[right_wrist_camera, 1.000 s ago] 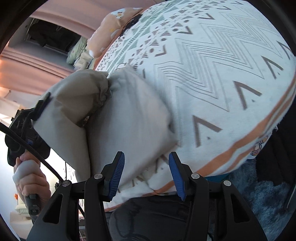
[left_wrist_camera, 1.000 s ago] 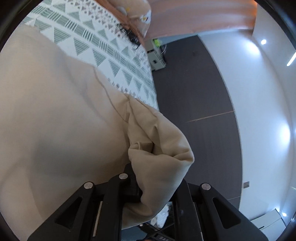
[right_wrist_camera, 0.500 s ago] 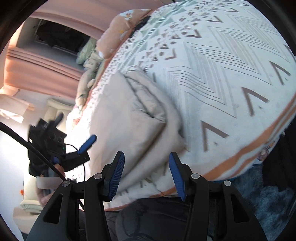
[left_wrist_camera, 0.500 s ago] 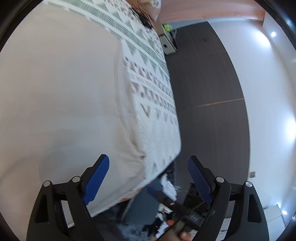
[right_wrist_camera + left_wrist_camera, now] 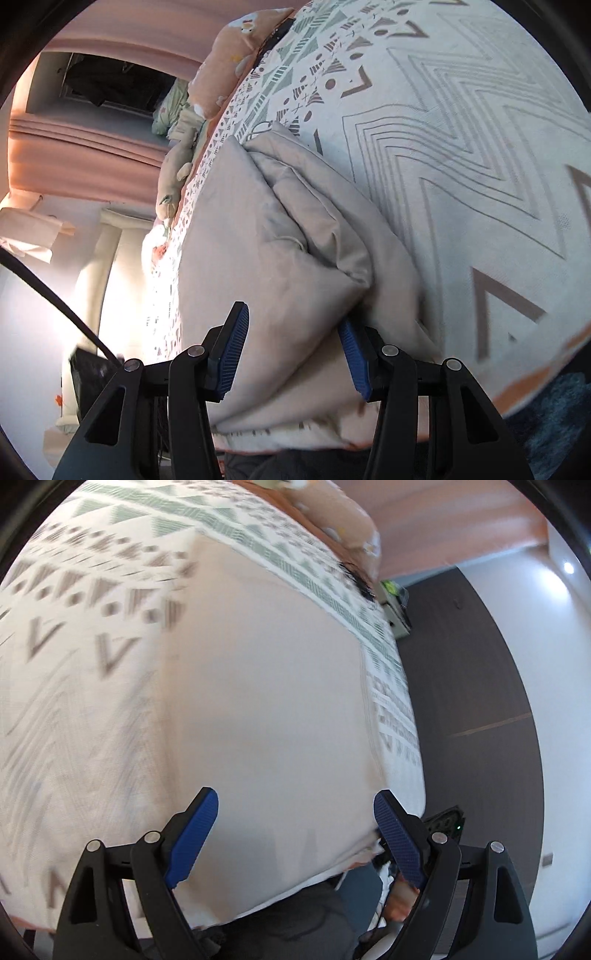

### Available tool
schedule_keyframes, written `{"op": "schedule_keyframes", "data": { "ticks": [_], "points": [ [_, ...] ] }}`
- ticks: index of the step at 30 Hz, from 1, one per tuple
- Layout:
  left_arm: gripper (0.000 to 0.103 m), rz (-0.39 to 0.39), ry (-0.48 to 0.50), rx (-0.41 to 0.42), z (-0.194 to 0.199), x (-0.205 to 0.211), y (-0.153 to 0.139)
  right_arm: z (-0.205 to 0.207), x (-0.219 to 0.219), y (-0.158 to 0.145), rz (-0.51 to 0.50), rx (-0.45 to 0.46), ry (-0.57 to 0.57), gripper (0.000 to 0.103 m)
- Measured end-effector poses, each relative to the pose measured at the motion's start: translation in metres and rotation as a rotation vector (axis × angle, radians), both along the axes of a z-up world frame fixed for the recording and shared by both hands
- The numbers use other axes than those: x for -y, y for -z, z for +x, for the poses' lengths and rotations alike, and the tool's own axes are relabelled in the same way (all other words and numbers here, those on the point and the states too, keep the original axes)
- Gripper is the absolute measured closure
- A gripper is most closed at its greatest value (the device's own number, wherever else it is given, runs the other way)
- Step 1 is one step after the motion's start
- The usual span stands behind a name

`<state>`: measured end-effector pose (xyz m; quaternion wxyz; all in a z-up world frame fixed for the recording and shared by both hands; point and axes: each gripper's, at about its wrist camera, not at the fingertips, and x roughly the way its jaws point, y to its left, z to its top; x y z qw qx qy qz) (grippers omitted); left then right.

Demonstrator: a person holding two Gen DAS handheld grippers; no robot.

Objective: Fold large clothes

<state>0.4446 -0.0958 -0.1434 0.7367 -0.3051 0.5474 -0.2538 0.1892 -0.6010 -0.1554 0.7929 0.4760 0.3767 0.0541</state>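
A large beige garment (image 5: 266, 686) lies folded flat on the patterned bedspread (image 5: 74, 602). My left gripper (image 5: 295, 827) is open and empty, its blue pads (image 5: 192, 834) just above the garment's near edge. In the right wrist view the garment (image 5: 280, 251) shows a bunched fold along its right side. My right gripper (image 5: 293, 354) is open, with its fingers (image 5: 231, 350) straddling the garment's near end; the right pad is partly hidden under the cloth.
The bed edge runs along the right of the left wrist view, with dark floor (image 5: 472, 686) beyond. Orange pillows (image 5: 236, 51) and soft toys (image 5: 177, 158) lie at the head of the bed. Pink curtains (image 5: 74, 158) hang behind.
My left gripper let go of the bunched beige cloth, opened, and now hovers over the flattened garment. The garment has dropped onto the bed. My right gripper moved in closer around its near end.
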Motion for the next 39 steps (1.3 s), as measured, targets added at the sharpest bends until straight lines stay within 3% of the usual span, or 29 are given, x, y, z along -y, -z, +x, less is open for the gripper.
{"op": "schedule_keyframes", "data": {
  "ticks": [1,2,3,5,15,19,22,25,29,31,32,33,39],
  "points": [
    [0.016,-0.002,-0.011,-0.01,-0.003,-0.009,0.004,0.004,0.0,0.001,-0.006,-0.002,0.006,0.056],
    [0.016,-0.003,-0.02,-0.019,-0.006,-0.015,0.008,0.008,-0.001,0.0,-0.022,0.002,0.014,0.063],
    [0.016,-0.001,-0.028,-0.026,-0.007,-0.02,0.012,0.009,-0.002,-0.003,-0.052,0.004,0.023,0.084],
    [0.016,0.012,-0.041,-0.037,-0.01,-0.025,0.019,0.003,-0.003,-0.01,-0.064,0.049,0.029,0.093],
    [0.016,0.003,-0.026,-0.08,-0.01,-0.012,0.045,-0.039,-0.01,-0.03,-0.122,0.135,0.022,0.097],
    [0.016,0.001,-0.015,-0.085,-0.009,-0.004,0.048,-0.055,-0.005,-0.021,-0.146,0.109,0.047,0.097],
    [0.016,0.001,-0.007,-0.087,-0.01,-0.001,0.049,-0.061,0.005,0.0,-0.08,0.049,0.069,0.096],
    [0.016,0.008,-0.009,-0.086,-0.01,0.002,0.049,-0.066,0.006,0.002,-0.063,0.038,0.06,0.095],
    [0.016,0.002,-0.022,-0.092,-0.006,0.001,0.051,-0.063,0.01,-0.014,-0.076,0.026,0.028,0.086],
    [0.016,-0.004,-0.025,-0.089,-0.004,0.002,0.052,-0.067,0.015,-0.023,-0.124,0.026,0.052,0.066],
    [0.016,-0.007,-0.024,-0.087,-0.002,0.002,0.053,-0.07,0.016,-0.028,-0.149,0.032,0.065,0.041],
    [0.016,-0.01,-0.023,-0.084,-0.001,0.003,0.053,-0.072,0.018,-0.032,-0.161,0.04,0.071,0.025],
    [0.016,-0.019,-0.034,-0.062,0.011,0.011,0.054,-0.059,0.027,-0.045,-0.182,0.046,-0.023,0.025]
  ]
}}
